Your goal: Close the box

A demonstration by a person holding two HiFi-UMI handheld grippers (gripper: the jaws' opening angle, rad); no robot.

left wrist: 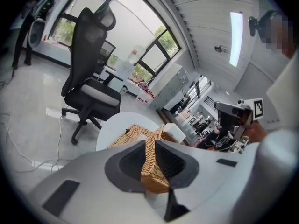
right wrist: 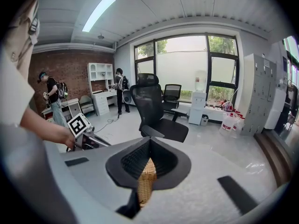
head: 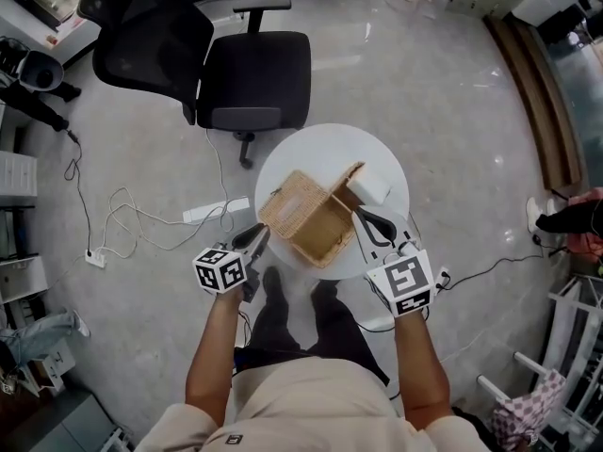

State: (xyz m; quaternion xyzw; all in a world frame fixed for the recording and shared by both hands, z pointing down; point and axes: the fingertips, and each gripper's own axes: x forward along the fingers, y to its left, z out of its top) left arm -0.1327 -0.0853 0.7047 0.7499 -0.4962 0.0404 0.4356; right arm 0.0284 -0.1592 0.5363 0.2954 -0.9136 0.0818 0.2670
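A: Where is the box?
B: The box (head: 300, 213) sits in the middle of the round white worktop (head: 311, 153). It is woven like a basket.
A: Is it closed?
B: No. Its lid (head: 345, 181) stands up on the far right side. A white block (head: 373, 185) lies just beside the lid, further right.
A: What is the left gripper doing?
B: The left gripper (head: 258, 239) is at the near left corner of the box. Its jaws are almost together, with only a thin slit, and the weave shows through it. I cannot tell if it touches the box.
A: And on the other side?
B: The right gripper (head: 369, 220) is just beside the right side of the box, near the lid. Its jaws meet at the tips and hold nothing.
A: Anything else?
B: A black chair (head: 250, 73) stands on the floor, far left of the worktop
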